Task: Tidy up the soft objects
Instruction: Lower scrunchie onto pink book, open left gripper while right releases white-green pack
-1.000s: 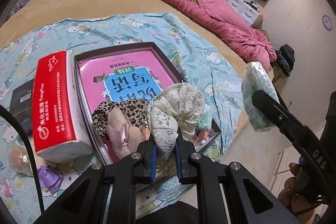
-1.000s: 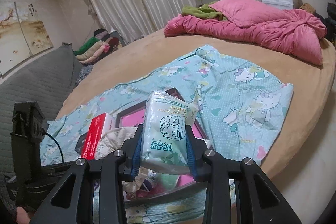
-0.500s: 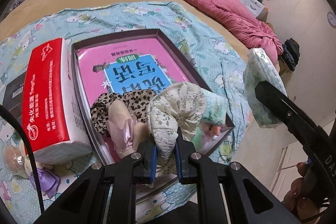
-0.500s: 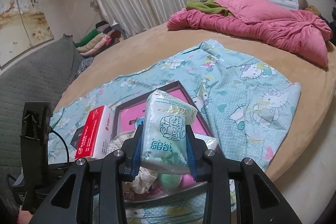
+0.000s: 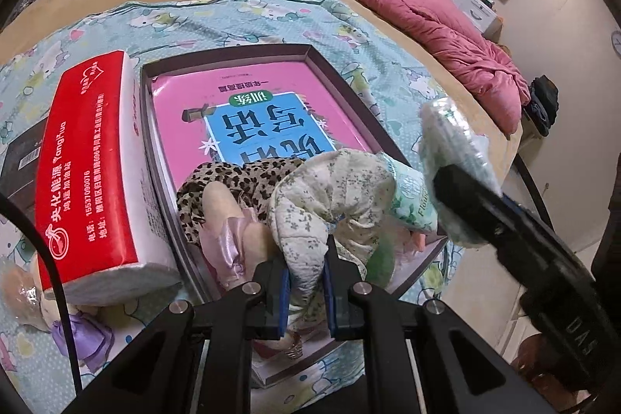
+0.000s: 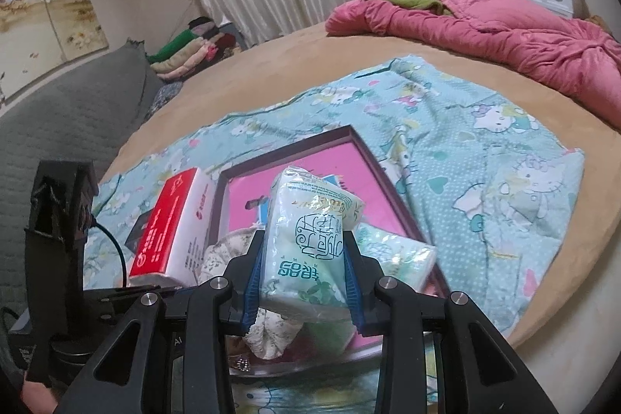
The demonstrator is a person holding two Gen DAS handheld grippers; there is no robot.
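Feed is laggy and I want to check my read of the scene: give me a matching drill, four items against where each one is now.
Things:
1. floral cloth
2. green tissue pack
3. red tissue pack
4. leopard cloth

Places:
A. on the bedsheet, outside the tray's edge
B. lying in the tray
C. clamped in the right gripper
D. clamped in the left gripper

Pairs: 1-D, 2-C, 3-A, 4-B
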